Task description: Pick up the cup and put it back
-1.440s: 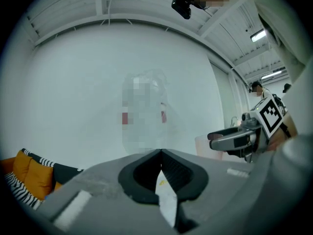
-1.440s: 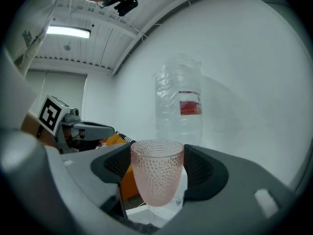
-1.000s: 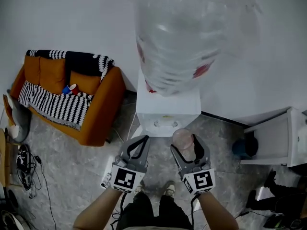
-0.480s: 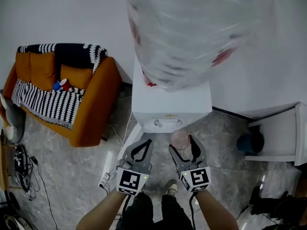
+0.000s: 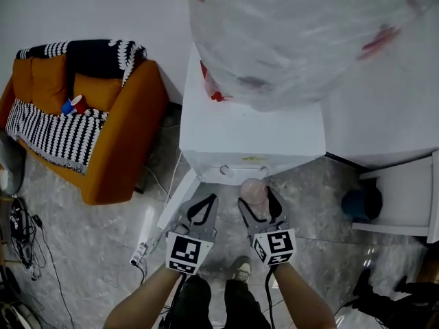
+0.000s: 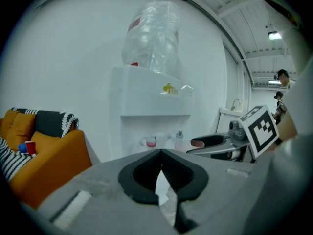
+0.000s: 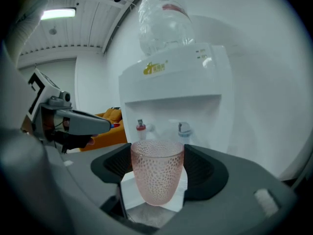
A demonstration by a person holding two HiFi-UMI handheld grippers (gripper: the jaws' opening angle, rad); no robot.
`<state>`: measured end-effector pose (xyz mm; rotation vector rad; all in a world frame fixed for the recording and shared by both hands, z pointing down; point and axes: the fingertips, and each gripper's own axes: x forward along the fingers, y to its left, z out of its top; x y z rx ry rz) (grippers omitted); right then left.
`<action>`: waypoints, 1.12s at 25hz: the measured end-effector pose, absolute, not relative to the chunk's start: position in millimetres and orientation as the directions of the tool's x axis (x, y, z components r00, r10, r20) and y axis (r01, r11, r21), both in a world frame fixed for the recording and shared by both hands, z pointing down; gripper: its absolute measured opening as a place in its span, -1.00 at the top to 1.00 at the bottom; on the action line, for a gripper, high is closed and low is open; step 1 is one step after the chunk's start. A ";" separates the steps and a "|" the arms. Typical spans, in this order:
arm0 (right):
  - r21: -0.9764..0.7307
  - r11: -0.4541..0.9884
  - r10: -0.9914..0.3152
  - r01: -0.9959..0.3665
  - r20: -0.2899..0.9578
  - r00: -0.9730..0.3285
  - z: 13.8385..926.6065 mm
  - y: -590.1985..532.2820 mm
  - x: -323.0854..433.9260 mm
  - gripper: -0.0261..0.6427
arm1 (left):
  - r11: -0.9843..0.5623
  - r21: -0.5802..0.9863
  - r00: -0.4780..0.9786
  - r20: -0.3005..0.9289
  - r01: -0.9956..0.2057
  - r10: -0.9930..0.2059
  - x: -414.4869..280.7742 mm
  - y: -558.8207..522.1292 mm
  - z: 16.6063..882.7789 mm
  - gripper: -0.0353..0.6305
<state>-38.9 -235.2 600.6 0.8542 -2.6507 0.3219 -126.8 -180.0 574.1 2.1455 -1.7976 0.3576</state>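
R gripper [image 7: 157,169] is clamped on the cup: a pale pink, see-through tumbler [image 7: 156,171] w/ a dimpled, pebbly skin, tapering to a rounded base. It sits upright between the two black ribbed pads, which press its sides, rim well above them. From the head view the cup [image 5: 253,192] is held just in front of the white boxy water dispenser [image 5: 247,136], below its recess, not touching it.

L gripper [image 6: 161,153] has its jaws together, dark curved tips meeting in a point, nothing between them. In the head view it [image 5: 204,199] hangs beside the R one, both w/ square-marker cubes toward me.

The dispenser is smooth white plastic, w/ a big clear crinkly-looking water bottle [image 5: 309,33] upside down on top, red label patches showing through. Inside the recess I see two small taps, one red-capped [image 7: 141,127], one blue-grey [image 7: 183,128].

Left of it is an orange sofa [image 5: 116,136] w/ a black-and-white striped knit throw [image 5: 55,132] and a small red cup [image 5: 77,103] on the seat. Floor [image 5: 103,238] is grey mottled stone, glossy. A white open cabinet [image 5: 405,197] is at right.
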 end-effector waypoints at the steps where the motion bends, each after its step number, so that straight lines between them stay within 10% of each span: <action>1: -0.107 0.791 -0.526 -0.602 0.383 -0.759 610.0 -238.9 -38.5 -0.10 | -0.144 0.092 0.169 0.388 -0.985 -0.906 -127.5 -182.1 583.5 0.88; 28: -0.138 0.708 -0.642 -0.693 0.282 -0.713 720.8 -297.1 -41.5 -0.11 | -0.114 0.192 0.183 0.399 -0.975 -0.899 -123.5 -212.8 683.7 0.88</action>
